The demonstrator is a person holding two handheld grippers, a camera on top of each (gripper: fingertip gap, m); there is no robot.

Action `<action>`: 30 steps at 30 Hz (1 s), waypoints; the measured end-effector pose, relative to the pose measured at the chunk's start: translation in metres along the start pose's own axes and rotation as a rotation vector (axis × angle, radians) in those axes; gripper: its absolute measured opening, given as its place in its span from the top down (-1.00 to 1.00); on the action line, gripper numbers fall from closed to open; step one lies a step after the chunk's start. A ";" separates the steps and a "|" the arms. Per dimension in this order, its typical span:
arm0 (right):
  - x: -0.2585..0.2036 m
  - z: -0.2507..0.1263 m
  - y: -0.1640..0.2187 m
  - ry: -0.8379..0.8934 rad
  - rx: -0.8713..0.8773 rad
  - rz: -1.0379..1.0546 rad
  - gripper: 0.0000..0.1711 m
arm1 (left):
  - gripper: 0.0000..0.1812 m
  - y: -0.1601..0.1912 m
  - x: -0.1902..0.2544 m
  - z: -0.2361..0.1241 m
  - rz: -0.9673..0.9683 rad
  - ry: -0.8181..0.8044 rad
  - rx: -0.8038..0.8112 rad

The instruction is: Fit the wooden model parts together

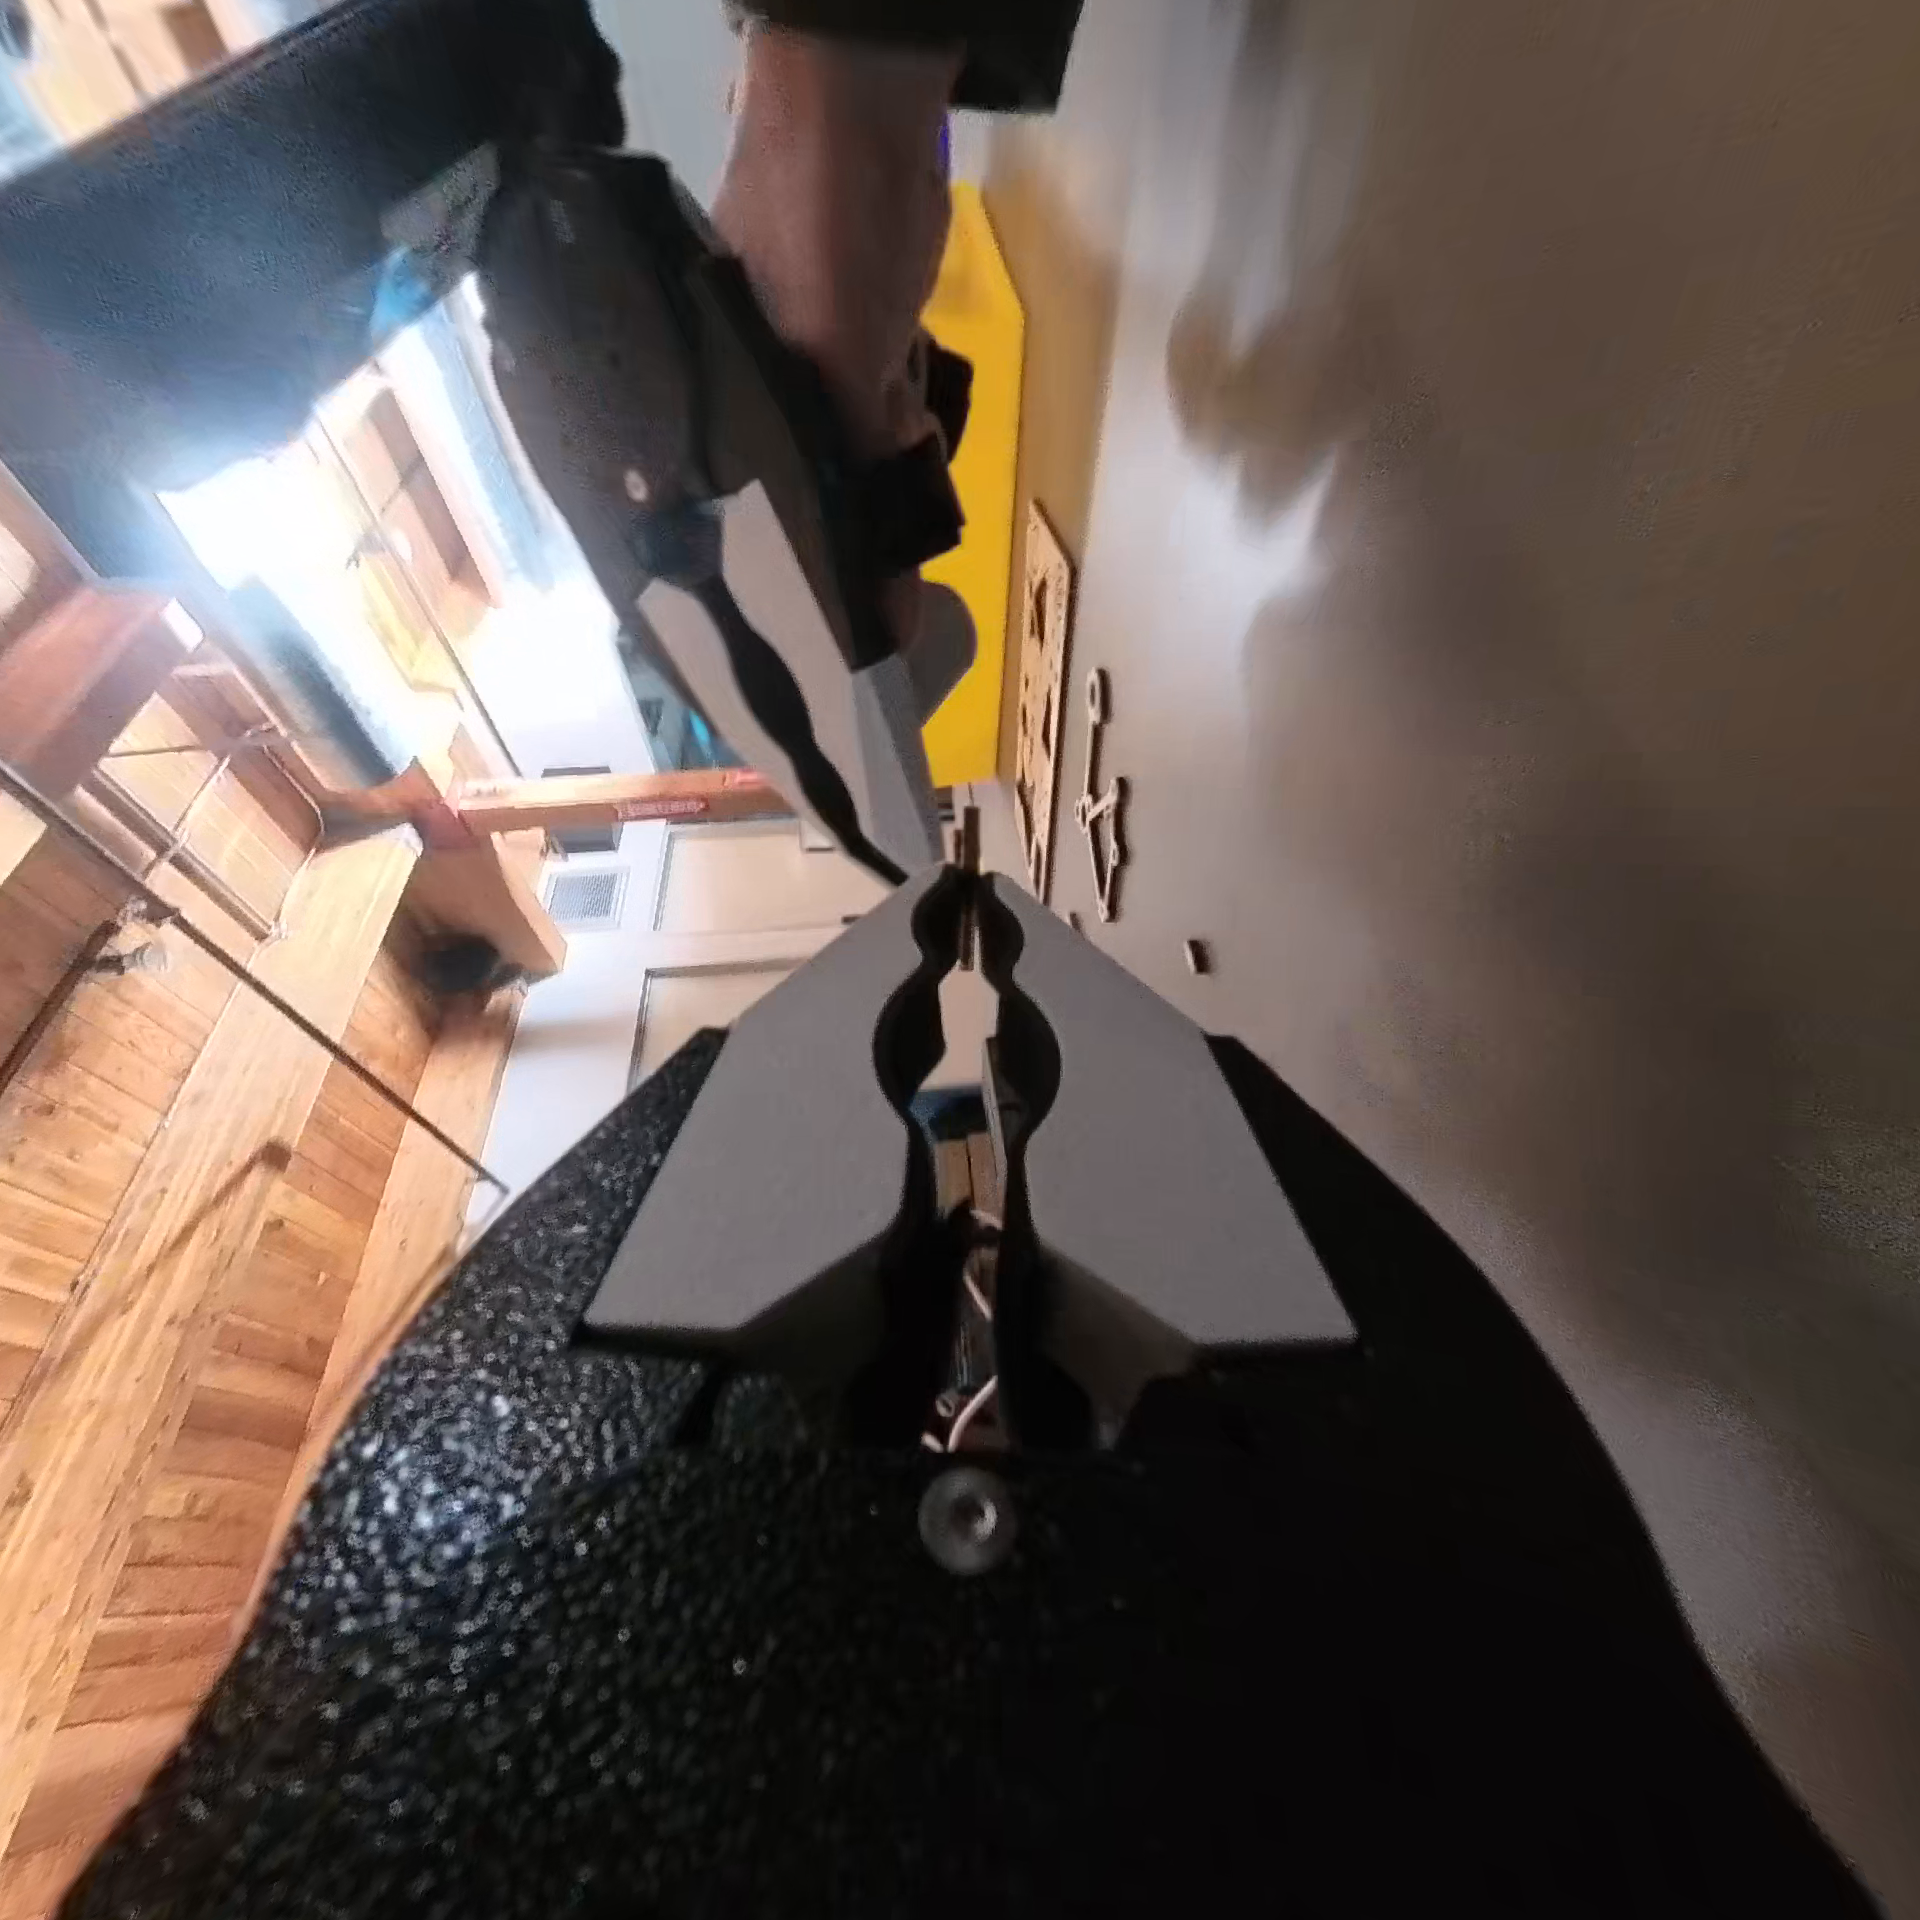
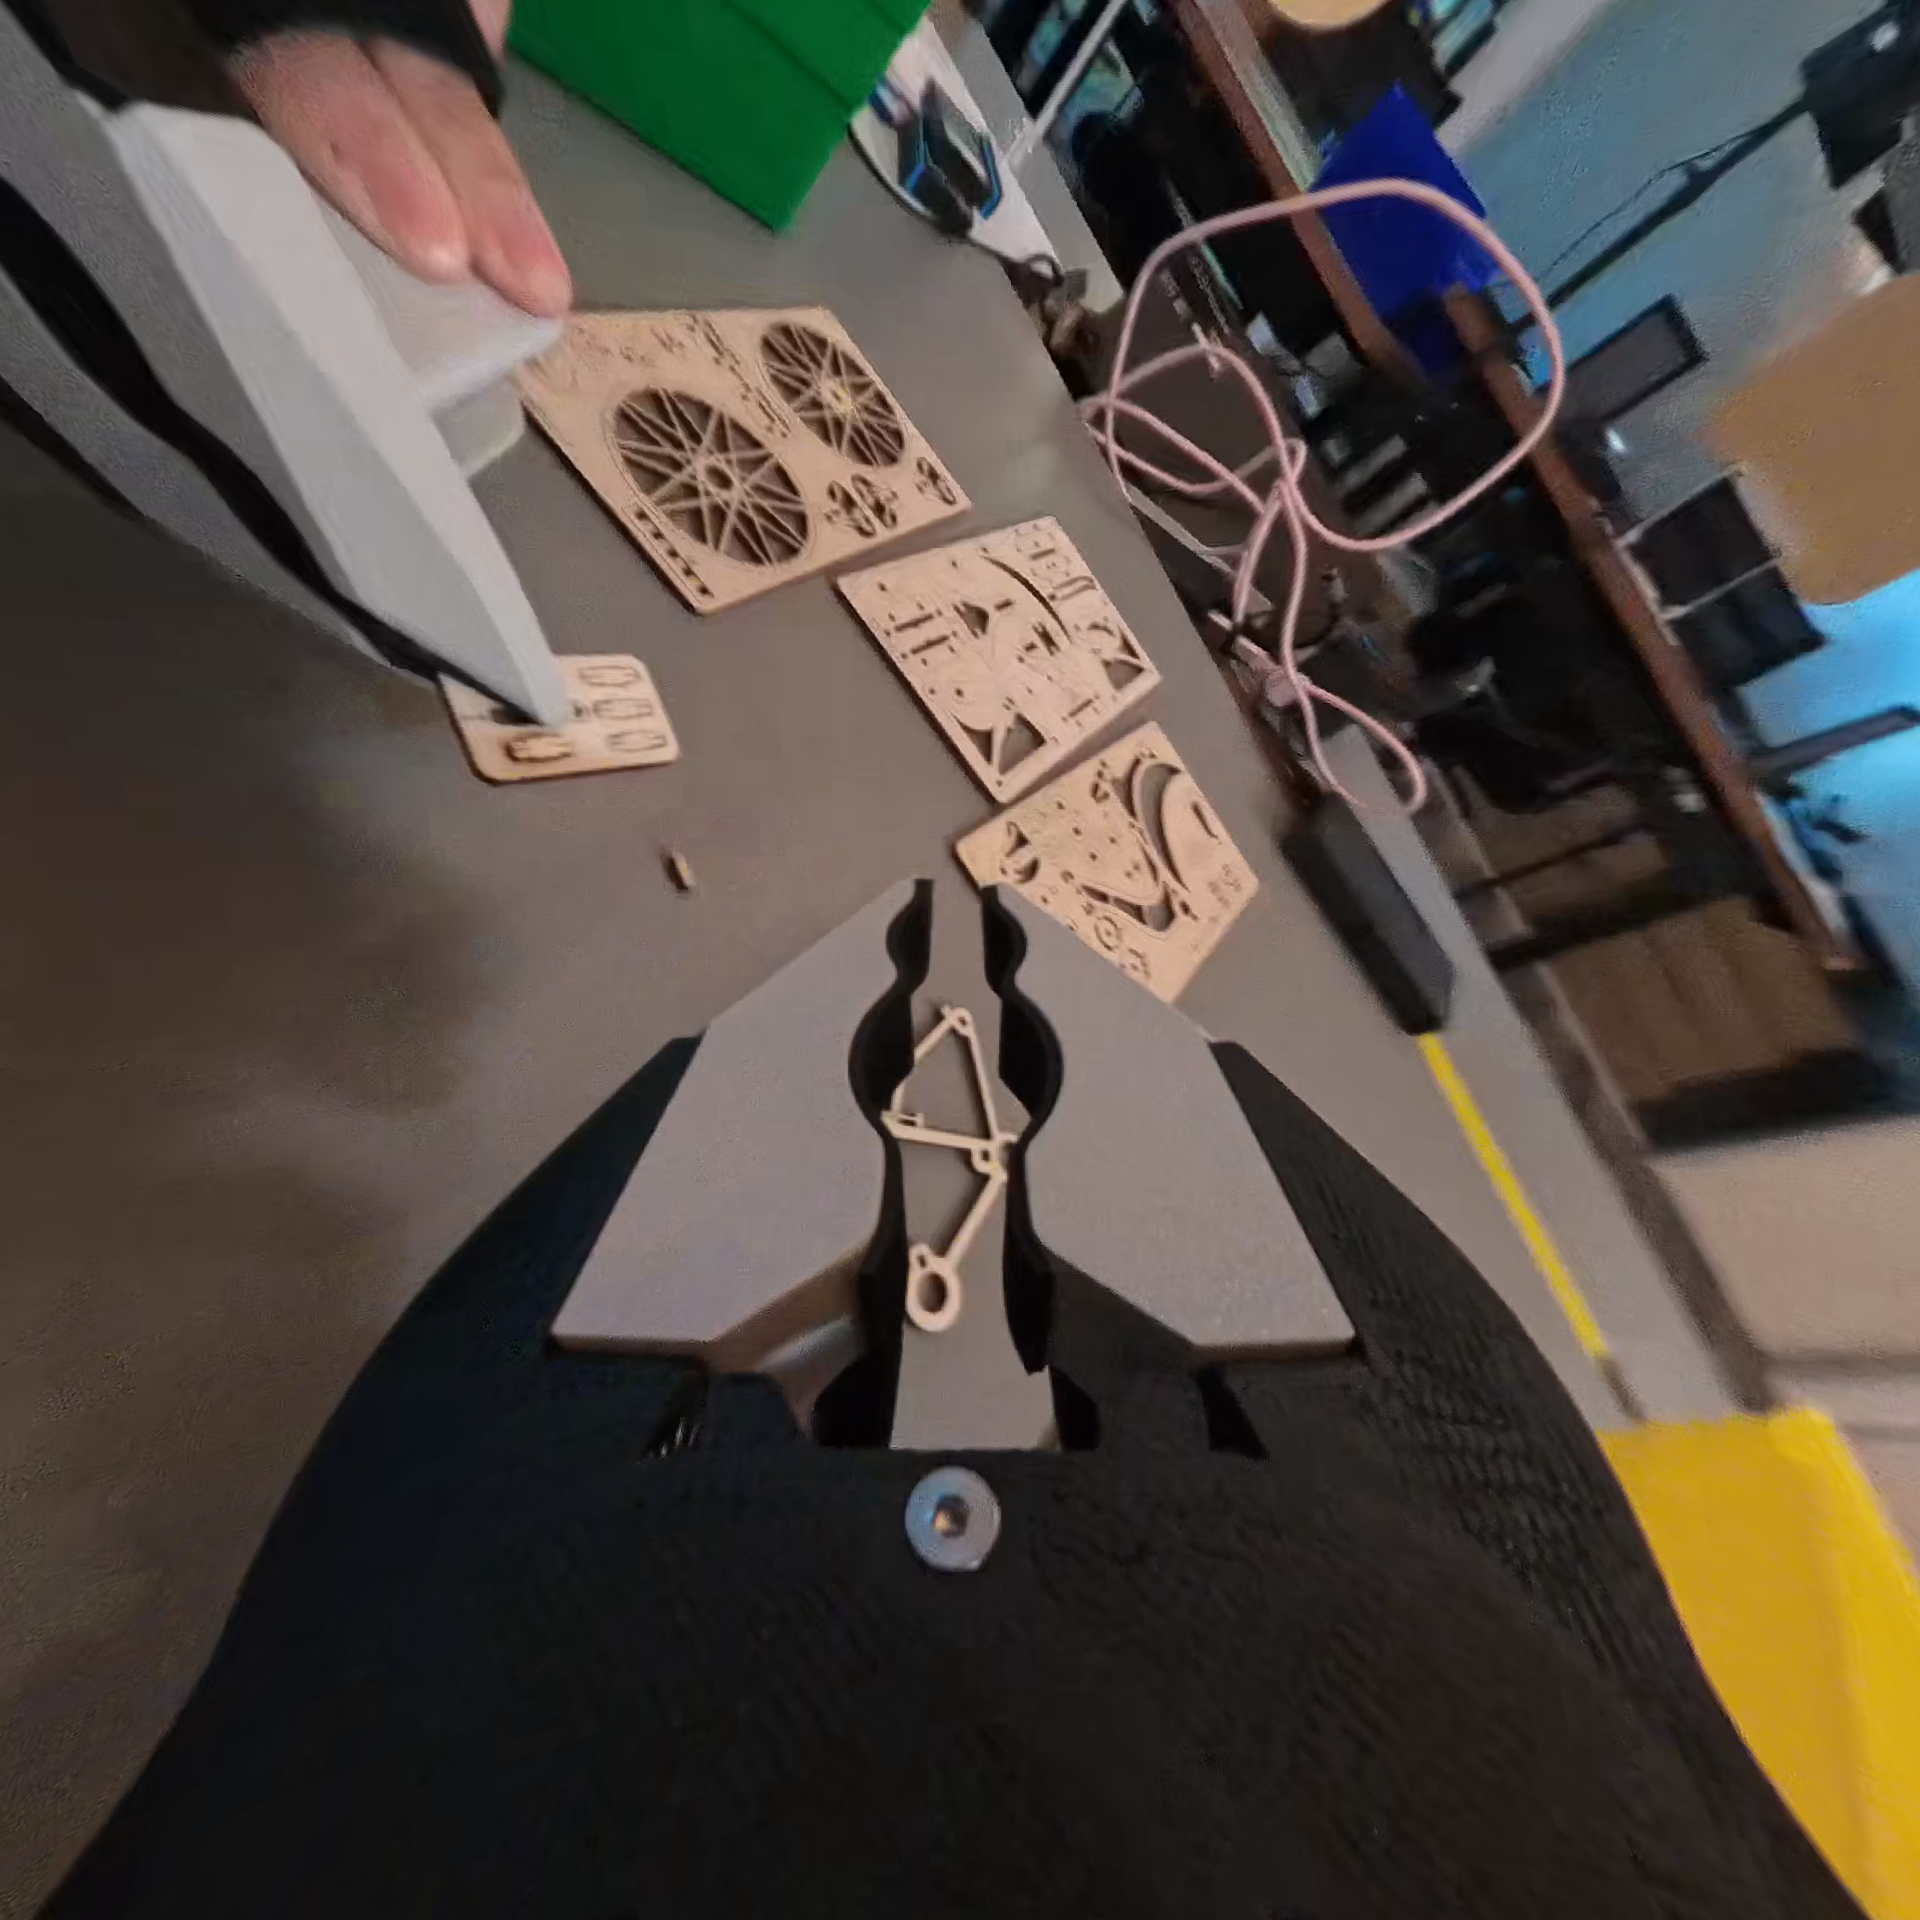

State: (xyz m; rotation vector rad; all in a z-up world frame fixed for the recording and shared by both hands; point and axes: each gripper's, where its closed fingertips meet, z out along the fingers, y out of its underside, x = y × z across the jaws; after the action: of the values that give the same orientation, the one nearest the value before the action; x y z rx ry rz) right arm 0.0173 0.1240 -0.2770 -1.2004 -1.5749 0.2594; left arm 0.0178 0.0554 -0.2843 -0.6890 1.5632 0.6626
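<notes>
My left gripper [image 1: 961, 883] is shut on a small wooden card [image 1: 968, 914], seen edge-on between its tips. In the right wrist view the same gripper [image 2: 535, 712] comes in from the upper left and pinches the edge of that card [image 2: 582, 727], which has several cut-out parts. My right gripper [image 2: 951, 899] is open and empty, hovering over a thin wooden bicycle-frame piece [image 2: 945, 1143] that lies flat on the grey table [image 2: 312, 935]. That frame piece also shows in the left wrist view [image 1: 1101, 810].
Three wooden part sheets lie beyond: one with wheels [image 2: 748, 457], a middle one [image 2: 997, 655] and a near one [image 2: 1112, 862]. A tiny wooden bit [image 2: 677, 868] lies loose. A green box [image 2: 717, 83], a yellow box [image 1: 977, 468] and a pink cable [image 2: 1299, 468] border the table.
</notes>
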 end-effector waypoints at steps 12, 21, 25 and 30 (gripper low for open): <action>-0.050 -0.013 -0.032 -0.432 0.205 0.265 0.79 | 1.00 0.015 0.006 0.003 0.015 0.024 -0.046; -0.058 -0.008 -0.030 -0.454 0.171 0.274 0.80 | 1.00 0.009 0.010 0.003 0.052 0.036 -0.033; -0.054 -0.005 -0.026 -0.385 0.133 0.192 0.75 | 1.00 0.007 0.012 0.003 0.089 0.042 -0.037; -0.049 -0.001 -0.024 -0.286 0.085 0.095 0.76 | 1.00 0.013 0.014 0.004 0.057 0.060 -0.066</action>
State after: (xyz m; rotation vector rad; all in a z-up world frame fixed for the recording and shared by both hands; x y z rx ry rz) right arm 0.0000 0.0733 -0.2898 -1.2126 -1.7336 0.5757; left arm 0.0097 0.0661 -0.2983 -0.7217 1.6274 0.7443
